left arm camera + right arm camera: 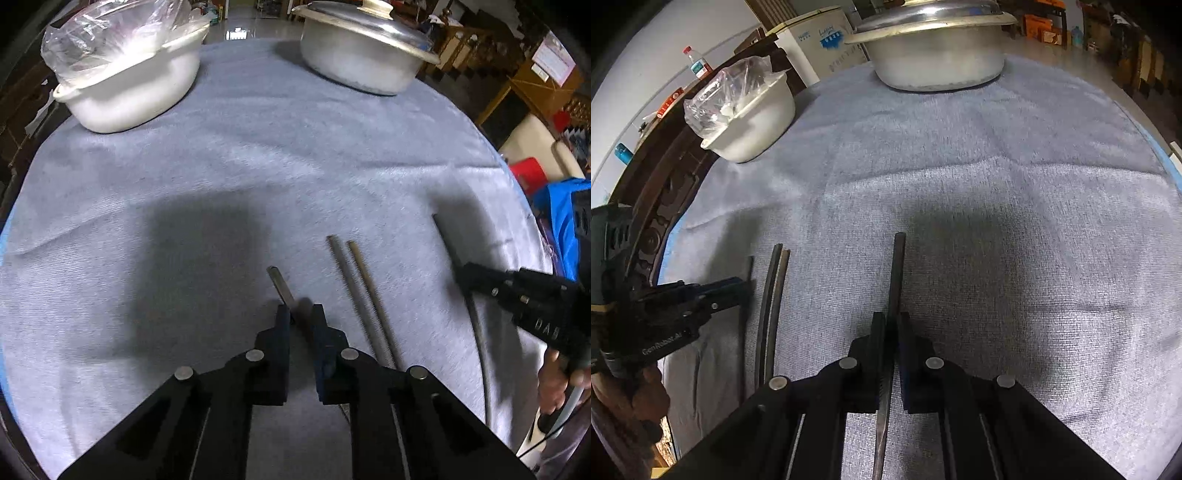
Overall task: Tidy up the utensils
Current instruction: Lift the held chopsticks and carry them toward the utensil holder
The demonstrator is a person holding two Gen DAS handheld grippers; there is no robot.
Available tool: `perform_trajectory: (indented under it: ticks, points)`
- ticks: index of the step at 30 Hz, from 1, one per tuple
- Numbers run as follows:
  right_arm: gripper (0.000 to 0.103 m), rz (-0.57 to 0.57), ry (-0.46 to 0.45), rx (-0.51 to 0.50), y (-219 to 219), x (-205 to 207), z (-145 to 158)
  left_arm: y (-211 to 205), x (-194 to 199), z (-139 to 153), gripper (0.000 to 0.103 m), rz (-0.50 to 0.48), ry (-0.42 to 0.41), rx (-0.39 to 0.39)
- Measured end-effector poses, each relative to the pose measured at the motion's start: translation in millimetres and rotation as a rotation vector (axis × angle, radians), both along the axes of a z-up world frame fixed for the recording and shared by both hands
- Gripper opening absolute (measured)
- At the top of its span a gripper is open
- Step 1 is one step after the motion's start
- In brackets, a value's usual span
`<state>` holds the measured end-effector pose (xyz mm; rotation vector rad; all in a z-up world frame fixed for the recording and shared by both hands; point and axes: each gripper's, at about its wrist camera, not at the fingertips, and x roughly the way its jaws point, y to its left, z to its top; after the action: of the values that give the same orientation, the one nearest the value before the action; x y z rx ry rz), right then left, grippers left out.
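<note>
Four slim, dull grey-brown chopsticks are lying on the grey cloth (258,155): a pair of chopsticks (360,291) resting side by side and untouched between the grippers, one chopstick (282,286) sitting clamped between the nearly closed fingers of the left gripper (301,314), and another chopstick (898,273) being pinched by the tightly closed right gripper (891,321). The near ends of all four are running under the gripper bodies and out of sight, so their full length is staying unclear. At the far edge, the white bowl (129,92) is showing only a plastic bag, and the lidded metal pot (938,55) is being cut off by the frame.
</note>
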<state>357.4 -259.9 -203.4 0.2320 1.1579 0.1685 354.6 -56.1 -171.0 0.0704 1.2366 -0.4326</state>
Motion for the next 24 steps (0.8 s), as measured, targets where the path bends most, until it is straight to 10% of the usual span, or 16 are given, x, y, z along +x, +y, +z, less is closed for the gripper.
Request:
perform_trajectory:
  ticks: [13, 24]
  points:
    - [0.015, 0.025, 0.125, -0.091, 17.3, 33.7, 4.7, 7.1, 3.1, 0.9, 0.021, 0.065, 0.048, -0.066]
    - [0.007, 0.055, 0.175, -0.192, 34.2, 55.8, 8.7, 11.4, 3.3, 1.0, 0.005, 0.085, 0.052, -0.064]
